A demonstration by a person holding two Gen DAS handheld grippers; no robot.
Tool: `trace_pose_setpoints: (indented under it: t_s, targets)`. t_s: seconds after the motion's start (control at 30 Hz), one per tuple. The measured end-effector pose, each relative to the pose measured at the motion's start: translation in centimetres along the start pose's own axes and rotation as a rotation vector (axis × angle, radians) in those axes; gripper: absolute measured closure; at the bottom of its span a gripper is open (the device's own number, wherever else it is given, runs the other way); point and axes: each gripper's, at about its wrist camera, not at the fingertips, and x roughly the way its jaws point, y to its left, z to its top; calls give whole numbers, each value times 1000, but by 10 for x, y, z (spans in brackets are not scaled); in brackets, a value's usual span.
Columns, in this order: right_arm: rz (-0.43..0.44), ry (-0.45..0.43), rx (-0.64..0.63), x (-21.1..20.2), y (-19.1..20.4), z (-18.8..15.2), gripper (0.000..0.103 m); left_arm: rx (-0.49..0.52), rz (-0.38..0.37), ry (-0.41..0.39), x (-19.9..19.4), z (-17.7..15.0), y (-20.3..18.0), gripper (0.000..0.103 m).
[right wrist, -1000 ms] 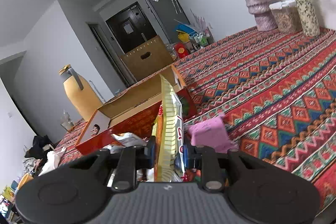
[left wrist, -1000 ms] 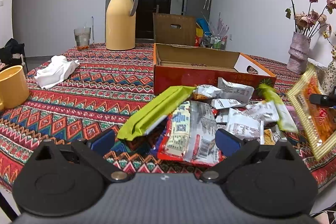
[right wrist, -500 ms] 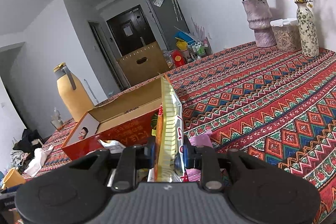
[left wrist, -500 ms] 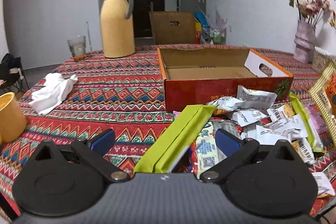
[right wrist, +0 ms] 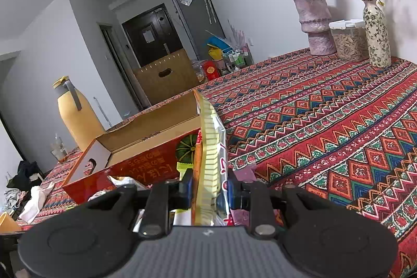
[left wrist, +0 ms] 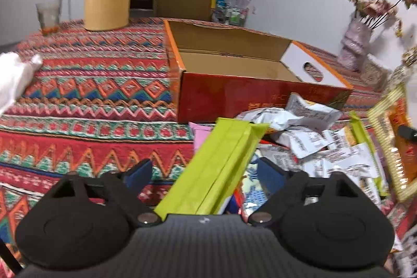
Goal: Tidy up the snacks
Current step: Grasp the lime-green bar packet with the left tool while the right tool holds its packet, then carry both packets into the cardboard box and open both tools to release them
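Two grippers are at work over the snack pile on the bench with the red patterned woven cloth (left wrist: 91,85). The left gripper (left wrist: 202,172) has its jaws partly spread and has just been closing them; the long lime-green foil snack packet (left wrist: 219,163) lies between the blue pads, nearer the right-hand pad, and whether either pad touches it yet I cannot tell. Its long axis runs almost straight away from the jaws, tilted a little to the right, toward the open red-and-orange cardboard box (left wrist: 234,98) just beyond the pile. So a squeeze would fall across the packet's narrow width, which looks like the right way to take it.

The right gripper (right wrist: 209,186) has its jaws nearly closed, clamped on a yellow-edged flat snack bag with red print (right wrist: 211,153), held upright and edge-on to the camera. The box stands ahead and to its left in that view.

Loose white and silver wrapped snacks (left wrist: 312,137) lie heaped against the box's front wall; the box looks empty inside, so the sorting seems barely begun.
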Motion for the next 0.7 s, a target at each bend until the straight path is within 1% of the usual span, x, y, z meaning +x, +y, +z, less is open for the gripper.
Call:
trace_pose_setpoints:
  t_s: [0.03,0.1,0.13,0.17,0.2,0.23,0.27,0.4,0.6,0.7]
  targets:
    - [-3,2,-1,1,1,1,80,-5,-22,2,0,0,1,26]
    - [-8,6,-1,4,2,0,80,-15,-66,7,0,0,3,37]
    - [-10,6,0,5,2,0,80,-20,-81,8,0,0,4,39]
    - [-12,7,0,5,2,0,80,-28,-100,9,0,0,6,46]
    - [-13,7,2,5,3,0,80,-35,-118,9,0,0,7,55]
    - [-15,7,4,5,3,0,80,-42,-139,8,-1,0,7,61]
    - [-16,6,5,5,3,0,80,-46,-150,6,-2,0,7,64]
    - [-21,4,7,4,5,-1,80,-45,-134,-10,-5,-2,5,66]
    - [-21,-2,3,1,7,0,80,-8,-60,-50,-13,-3,-4,67]
    - [-16,-7,1,-1,7,1,80,39,3,-77,-18,-2,-15,67]
